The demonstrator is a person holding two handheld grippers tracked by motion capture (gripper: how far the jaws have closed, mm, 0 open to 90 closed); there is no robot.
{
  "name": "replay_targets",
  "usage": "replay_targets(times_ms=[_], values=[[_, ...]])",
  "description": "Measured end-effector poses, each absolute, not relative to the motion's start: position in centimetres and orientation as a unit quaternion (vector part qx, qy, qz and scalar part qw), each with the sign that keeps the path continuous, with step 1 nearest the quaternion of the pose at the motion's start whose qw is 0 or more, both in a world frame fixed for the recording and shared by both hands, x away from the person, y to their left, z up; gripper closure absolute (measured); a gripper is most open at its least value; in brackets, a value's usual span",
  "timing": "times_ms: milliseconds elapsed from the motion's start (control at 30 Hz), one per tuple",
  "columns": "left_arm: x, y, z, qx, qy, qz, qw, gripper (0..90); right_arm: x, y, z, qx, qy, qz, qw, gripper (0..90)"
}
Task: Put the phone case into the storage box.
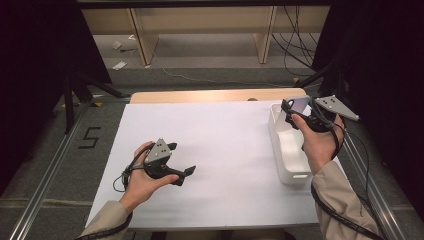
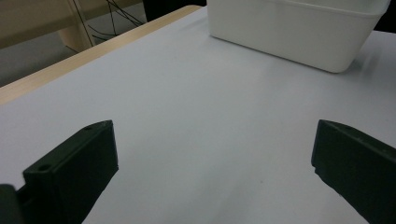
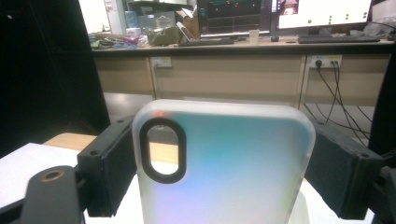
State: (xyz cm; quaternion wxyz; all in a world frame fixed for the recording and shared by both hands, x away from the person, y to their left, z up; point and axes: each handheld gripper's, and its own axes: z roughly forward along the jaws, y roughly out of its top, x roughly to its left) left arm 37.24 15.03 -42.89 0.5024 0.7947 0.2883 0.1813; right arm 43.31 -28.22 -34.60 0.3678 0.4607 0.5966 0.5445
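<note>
Starting at the left of the high view, the left tool (image 1: 182, 176) is resting in the person's left hand (image 1: 142, 180) just above the white table (image 1: 220, 145), pointing toward the right side. Its jaws are standing wide apart with nothing between them; in the left gripper view they are framing bare table surface, with the white bin (image 2: 299, 32) lying well beyond them. A black cable is trailing from this tool back toward the person's sleeve.

Moving rightward, the middle of the table is lying bare and white, with a strip of pale wood showing along its far edge.

Further right, the long white bin (image 1: 287, 150) is sitting near the table's right edge, its length running away from the person. Above its far end, the right hand (image 1: 317, 145) is holding the right tool (image 1: 290, 107) raised in the air. This tool's jaws are gripping a phone case (image 1: 299, 105) by its two long sides. In the right gripper view the phone case (image 3: 224, 163) is standing upright between the two black jaws, translucent and frosted, tinted pale blue to violet, with a dark-rimmed oval camera opening near its upper left corner. Beyond it, a wooden bench with monitors is showing across the room.
</note>
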Motion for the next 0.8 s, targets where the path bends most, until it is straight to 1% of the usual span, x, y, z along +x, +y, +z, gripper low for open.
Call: replay_targets(times_ms=[800], values=[[37.30, 15.09, -42.89, 0.794, 0.288, 0.181, 0.503, 0.0, 43.58, -28.98, -35.01, 0.468, 0.596, 0.527, 0.385, 17.9]])
